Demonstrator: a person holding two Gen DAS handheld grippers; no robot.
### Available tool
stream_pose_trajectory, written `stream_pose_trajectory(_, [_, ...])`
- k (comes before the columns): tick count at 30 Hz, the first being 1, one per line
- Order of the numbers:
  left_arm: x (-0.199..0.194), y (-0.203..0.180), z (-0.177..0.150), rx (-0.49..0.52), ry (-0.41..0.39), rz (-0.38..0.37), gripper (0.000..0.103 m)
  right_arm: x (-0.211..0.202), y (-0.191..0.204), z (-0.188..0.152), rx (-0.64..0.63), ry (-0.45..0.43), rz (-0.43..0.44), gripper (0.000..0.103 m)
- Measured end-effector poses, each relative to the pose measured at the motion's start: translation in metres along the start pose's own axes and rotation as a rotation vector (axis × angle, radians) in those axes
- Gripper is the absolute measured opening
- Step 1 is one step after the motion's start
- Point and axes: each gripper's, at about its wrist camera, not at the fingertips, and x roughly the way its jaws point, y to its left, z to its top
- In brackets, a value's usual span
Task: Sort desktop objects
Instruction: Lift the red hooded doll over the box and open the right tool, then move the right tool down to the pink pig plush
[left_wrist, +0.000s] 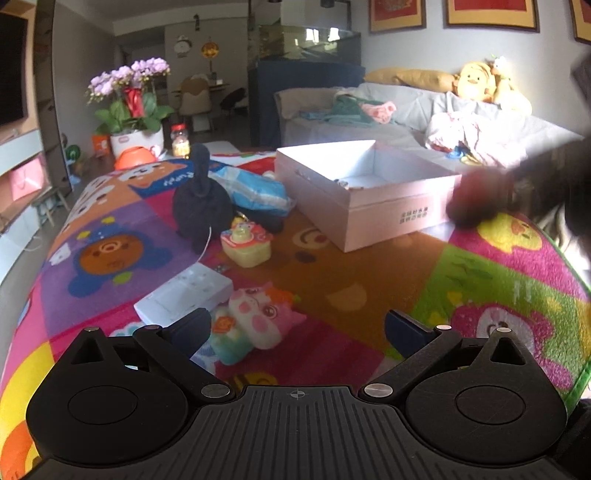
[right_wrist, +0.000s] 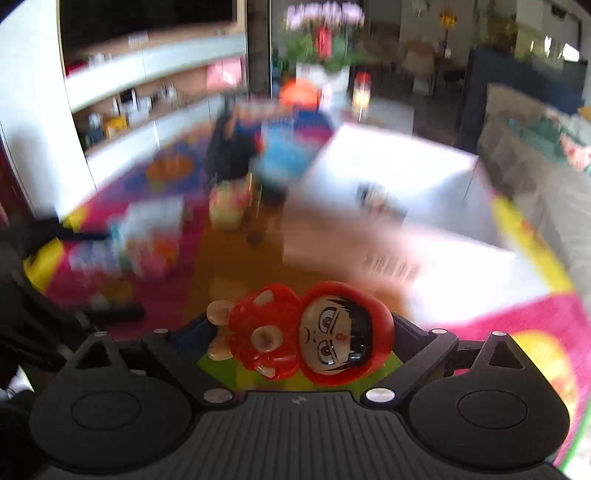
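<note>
My left gripper (left_wrist: 299, 328) is open and holds nothing; a pink and white plush toy (left_wrist: 258, 317) lies on the cartoon-patterned cloth (left_wrist: 351, 266) just ahead of its left finger. Beyond it are a flat white box (left_wrist: 184, 295), a yellow toy pot (left_wrist: 245, 245), a black plush (left_wrist: 201, 199) and a blue packet (left_wrist: 255, 188). An open white carton (left_wrist: 369, 206) stands at centre right. My right gripper (right_wrist: 299, 332) is shut on a red hooded figure toy (right_wrist: 310, 332) lying sideways between its fingers. That red figure toy (left_wrist: 480, 199) shows as a blur by the carton's right corner.
At the cloth's far end stand a potted orchid (left_wrist: 136, 140), an orange bowl (left_wrist: 135, 157) and a red-lidded jar (left_wrist: 181, 140). A sofa (left_wrist: 406, 118) with clothes and plush toys runs behind the carton. The right wrist view is motion-blurred apart from the held toy.
</note>
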Motion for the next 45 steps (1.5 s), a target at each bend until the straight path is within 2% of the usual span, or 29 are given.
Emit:
stream_pose_trajectory(3, [0.001,0.002,0.000,-0.014,-0.008,-0.002,0.103,-0.033,-0.027,0.039,0.068,-0.172,-0.082,0.096])
stream_pose_trajectory(5, [0.003,0.003,-0.001,-0.022,0.003,0.005,0.103,-0.035,-0.048,0.061,0.123,-0.238,-0.135,0.096])
stream_pose_trajectory(9, [0.003,0.007,-0.006,-0.024,0.023,0.023,0.103,0.006,-0.085,0.087,0.208,-0.203,-0.170,0.097])
stream_pose_trajectory(11, [0.002,0.013,-0.008,-0.031,0.028,0.042,0.103,0.029,-0.099,0.091,0.239,-0.148,-0.170,0.097])
stream_pose_trajectory(13, [0.002,0.021,-0.009,-0.043,0.034,0.063,0.103,0.038,-0.101,0.090,0.281,-0.142,-0.182,0.098])
stream_pose_trajectory(16, [0.001,0.033,-0.007,-0.060,0.026,0.104,0.103,0.033,-0.085,0.076,0.264,-0.198,-0.162,0.101])
stream_pose_trajectory(21, [-0.005,0.057,0.002,-0.111,-0.021,0.178,0.103,0.022,-0.026,0.048,0.053,-0.263,-0.129,0.103])
stream_pose_trajectory(24, [-0.008,0.069,0.005,-0.148,-0.027,0.226,0.103,0.033,0.013,0.031,-0.045,-0.200,0.006,0.103])
stream_pose_trajectory(28, [-0.017,0.087,0.005,-0.196,-0.037,0.309,0.103,0.054,0.067,0.010,-0.111,-0.086,0.192,0.103])
stream_pose_trajectory(31, [-0.024,0.101,0.005,-0.247,-0.031,0.353,0.103,0.072,0.105,0.002,-0.141,-0.057,0.250,0.103])
stream_pose_trajectory(34, [-0.027,0.107,0.003,-0.266,-0.018,0.360,0.103,0.092,0.127,0.004,-0.152,-0.050,0.246,0.102])
stream_pose_trajectory(36, [-0.027,0.106,0.001,-0.253,-0.008,0.349,0.103,0.103,0.130,0.004,-0.160,-0.028,0.245,0.086])
stream_pose_trajectory(37, [-0.025,0.104,0.000,-0.243,0.000,0.338,0.103,0.105,0.131,0.005,-0.167,-0.015,0.229,0.071])
stream_pose_trajectory(41, [-0.011,0.089,-0.001,-0.201,0.032,0.271,0.103,0.095,0.107,-0.001,-0.119,-0.006,0.201,0.070])
stream_pose_trajectory(45, [0.009,0.069,0.003,-0.184,0.069,0.192,0.103,0.074,0.066,-0.018,-0.073,-0.014,0.105,0.070])
